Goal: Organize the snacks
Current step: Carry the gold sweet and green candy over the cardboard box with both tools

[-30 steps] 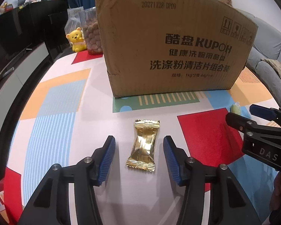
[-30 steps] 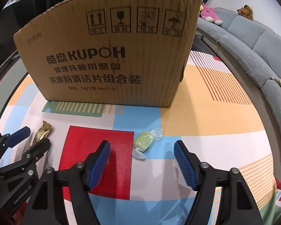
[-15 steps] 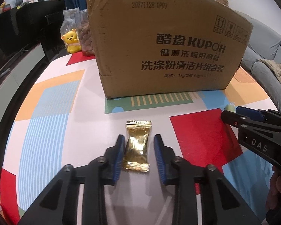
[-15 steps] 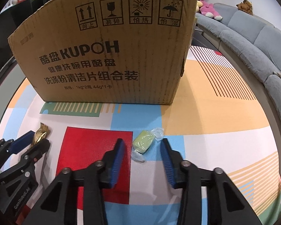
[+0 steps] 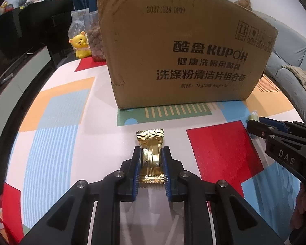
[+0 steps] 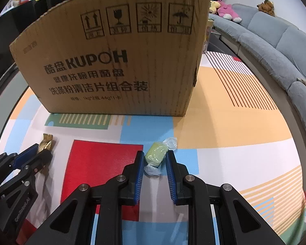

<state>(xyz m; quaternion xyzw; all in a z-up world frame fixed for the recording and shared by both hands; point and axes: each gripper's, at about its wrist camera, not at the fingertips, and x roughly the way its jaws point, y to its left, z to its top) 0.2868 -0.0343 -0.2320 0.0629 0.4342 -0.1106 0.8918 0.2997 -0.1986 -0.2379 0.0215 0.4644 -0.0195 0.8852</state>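
Observation:
A gold foil snack packet lies on the colourful table mat. My left gripper is shut on the packet, blue pads pressing both its sides. A green candy in a clear twist wrapper lies further right on the mat. My right gripper has closed around the candy, its pads at or touching the candy's sides. A large cardboard box stands just behind both snacks; it also shows in the right wrist view. The left gripper and gold packet appear at the left of the right wrist view.
A yellow bear figure and bags of snacks stand behind the box's left corner. A grey sofa runs along the right. The right gripper sits at the right edge of the left wrist view.
Both grippers have closed in from wide open: the left jaws onto the gold packet, the right jaws around the green candy. Both have moved slightly forward.

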